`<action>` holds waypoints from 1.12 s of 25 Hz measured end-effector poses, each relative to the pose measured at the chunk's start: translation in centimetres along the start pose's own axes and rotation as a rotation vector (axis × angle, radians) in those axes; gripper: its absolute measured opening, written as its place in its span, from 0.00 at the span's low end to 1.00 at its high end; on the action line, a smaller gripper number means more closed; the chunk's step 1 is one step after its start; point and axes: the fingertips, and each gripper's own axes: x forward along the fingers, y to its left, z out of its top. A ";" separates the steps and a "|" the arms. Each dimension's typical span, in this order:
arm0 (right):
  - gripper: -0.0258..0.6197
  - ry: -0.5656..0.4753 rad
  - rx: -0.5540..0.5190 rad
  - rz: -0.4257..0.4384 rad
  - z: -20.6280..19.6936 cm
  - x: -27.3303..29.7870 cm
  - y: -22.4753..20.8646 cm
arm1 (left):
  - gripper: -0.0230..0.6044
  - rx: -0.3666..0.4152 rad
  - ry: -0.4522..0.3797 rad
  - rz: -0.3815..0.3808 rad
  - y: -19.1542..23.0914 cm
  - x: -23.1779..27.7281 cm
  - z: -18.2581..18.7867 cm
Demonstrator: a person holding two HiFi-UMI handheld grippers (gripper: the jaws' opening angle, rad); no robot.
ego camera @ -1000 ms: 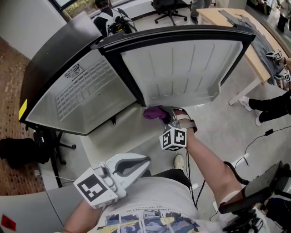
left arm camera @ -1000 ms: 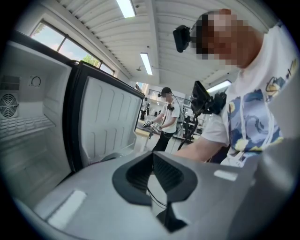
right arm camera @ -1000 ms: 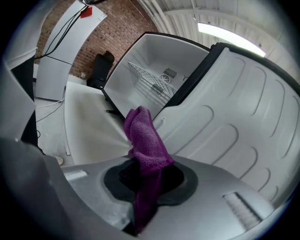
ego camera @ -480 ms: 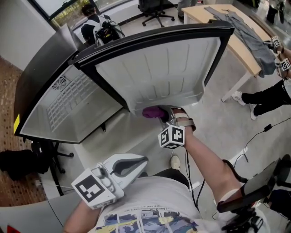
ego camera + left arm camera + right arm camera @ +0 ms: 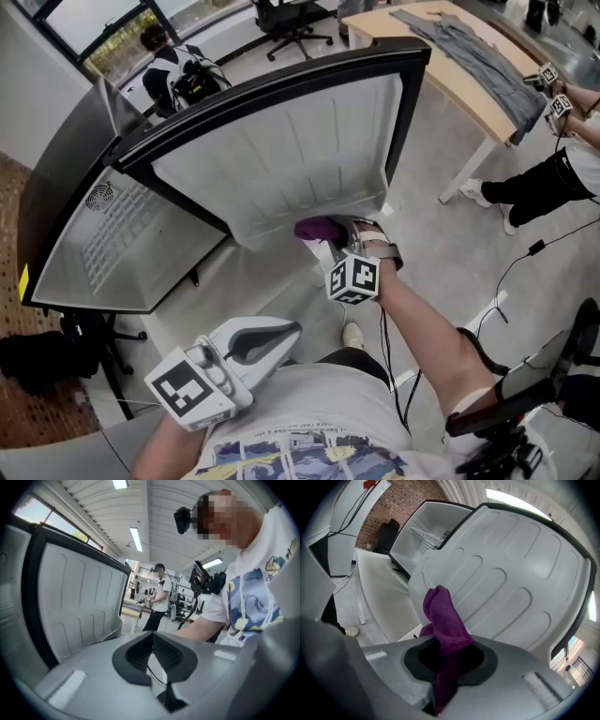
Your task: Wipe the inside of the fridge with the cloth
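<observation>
Ribbed white plastic fridge door liner (image 5: 520,569) behind; jaws of my right gripper (image 5: 449,657) pinch fuzzy purple cloth (image 5: 443,616), bunched above them; left gripper (image 5: 151,638) pressed together.

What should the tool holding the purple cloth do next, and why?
Probably press the purple terry cloth, clamped in the right gripper, against the white ribbed inner door panel and sweep across; it sits at that panel's lower edge.
</observation>
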 end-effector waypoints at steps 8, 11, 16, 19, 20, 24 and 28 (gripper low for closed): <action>0.12 0.070 0.036 -0.024 -4.0 -1.0 -2.0 | 0.05 0.010 0.000 -0.032 -0.3 2.5 0.6; 0.12 0.091 0.046 -0.031 -5.2 -1.4 -2.5 | 0.05 0.002 -0.003 -0.038 -0.5 3.4 0.8; 0.12 0.112 0.058 -0.034 -6.6 -1.9 -3.0 | 0.05 0.004 0.002 -0.047 -0.9 4.4 1.1; 0.12 0.120 0.065 -0.035 -7.4 -2.4 -3.3 | 0.05 0.013 0.009 -0.055 -1.3 5.1 1.2; 0.12 0.123 0.068 -0.036 -7.6 -2.5 -3.4 | 0.05 0.012 0.009 -0.057 -1.5 5.3 1.3; 0.12 0.137 0.093 -0.030 -8.8 -3.2 -3.6 | 0.05 0.014 0.000 -0.060 -2.0 6.3 1.7; 0.12 0.161 0.108 -0.018 -10.4 -4.1 -3.9 | 0.05 0.007 0.002 -0.061 -2.6 7.1 1.8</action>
